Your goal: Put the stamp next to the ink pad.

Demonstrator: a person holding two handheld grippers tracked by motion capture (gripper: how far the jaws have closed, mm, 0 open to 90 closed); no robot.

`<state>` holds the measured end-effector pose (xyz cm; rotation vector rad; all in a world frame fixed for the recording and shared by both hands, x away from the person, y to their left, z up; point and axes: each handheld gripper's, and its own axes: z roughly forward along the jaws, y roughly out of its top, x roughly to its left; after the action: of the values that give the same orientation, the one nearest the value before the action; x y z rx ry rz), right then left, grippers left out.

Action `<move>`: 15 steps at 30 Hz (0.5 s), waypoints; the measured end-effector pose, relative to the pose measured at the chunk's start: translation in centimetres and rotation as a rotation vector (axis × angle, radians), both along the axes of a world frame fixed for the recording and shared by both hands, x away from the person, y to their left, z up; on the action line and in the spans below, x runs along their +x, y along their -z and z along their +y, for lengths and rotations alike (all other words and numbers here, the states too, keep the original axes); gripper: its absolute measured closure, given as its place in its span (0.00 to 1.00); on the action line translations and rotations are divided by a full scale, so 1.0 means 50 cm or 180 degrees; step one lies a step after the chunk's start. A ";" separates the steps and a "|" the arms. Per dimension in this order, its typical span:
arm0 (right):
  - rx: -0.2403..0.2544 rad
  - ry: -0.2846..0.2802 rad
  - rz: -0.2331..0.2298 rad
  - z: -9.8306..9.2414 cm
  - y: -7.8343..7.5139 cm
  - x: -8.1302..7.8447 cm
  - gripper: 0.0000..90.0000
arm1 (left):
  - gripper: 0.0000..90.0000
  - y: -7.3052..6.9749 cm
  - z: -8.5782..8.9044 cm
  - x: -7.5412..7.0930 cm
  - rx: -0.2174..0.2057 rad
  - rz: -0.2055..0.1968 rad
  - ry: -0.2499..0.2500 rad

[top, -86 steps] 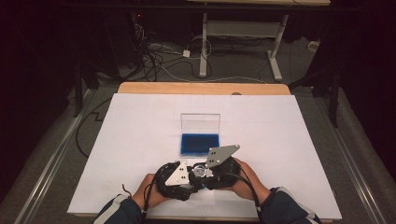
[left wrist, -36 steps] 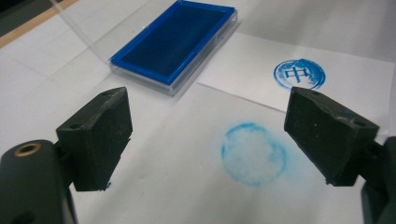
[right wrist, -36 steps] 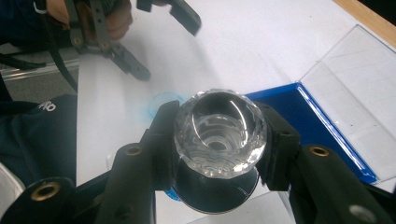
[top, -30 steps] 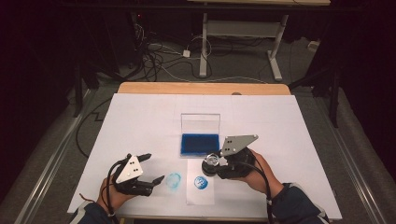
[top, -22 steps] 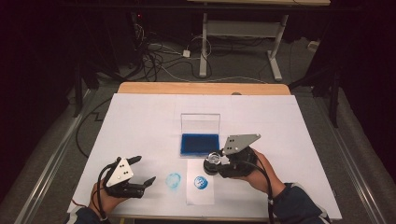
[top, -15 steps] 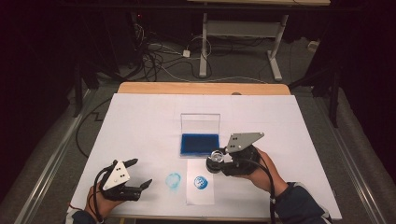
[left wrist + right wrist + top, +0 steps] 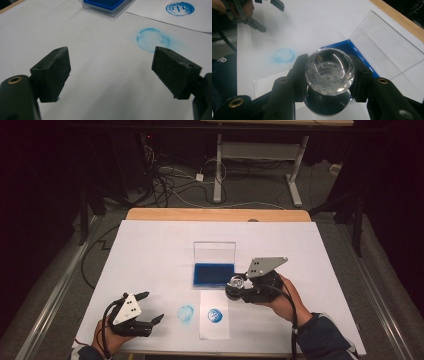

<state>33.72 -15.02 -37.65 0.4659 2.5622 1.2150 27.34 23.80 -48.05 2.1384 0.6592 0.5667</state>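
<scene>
the right gripper (image 7: 239,287) is clenched on a clear glass stamp (image 7: 329,72), its two black jaws pressing on either side of the faceted knob at the top. the stamp sits upright in the grip, held above the near edge of the blue ink pad (image 7: 214,274), beside the top of the slip of paper. the ink pad lies in its open case near the middle of the white table (image 7: 150,250), with the clear lid (image 7: 214,252) standing up behind it.

just in front of the pad lies a small white slip of paper (image 7: 214,326) carrying a round blue stamp mark (image 7: 215,315). to the left of the slip, straight on the table cover, there is a fainter, smudged blue ring (image 7: 186,313).

the left gripper (image 7: 150,312) is released, its jaws spread wide with nothing between them. it rests low near the front left corner of the table, well apart from the stamp, pointing towards the smudged ring, which lies just beyond the jaw tips in the left gripper view.
</scene>
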 end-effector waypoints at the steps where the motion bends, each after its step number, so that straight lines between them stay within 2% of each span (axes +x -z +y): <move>1: 0.0006 0.0003 0.0000 -0.002 -0.002 0.002 0.62 | 0.16 0.000 -0.001 0.000 -0.0022 0.0002 0.0002; 9: -0.0027 0.0144 0.0008 -0.026 -0.012 0.028 0.62 | 0.16 0.000 -0.002 -0.002 -0.0031 0.0006 0.0016; 15: -0.0160 0.0280 -0.0003 -0.039 -0.015 0.055 0.62 | 0.16 0.001 -0.002 -0.004 -0.0019 0.0015 0.0021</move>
<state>36.49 -16.95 -36.92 0.5605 2.5363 1.1178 27.16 23.70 -48.09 2.1361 0.6555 0.5558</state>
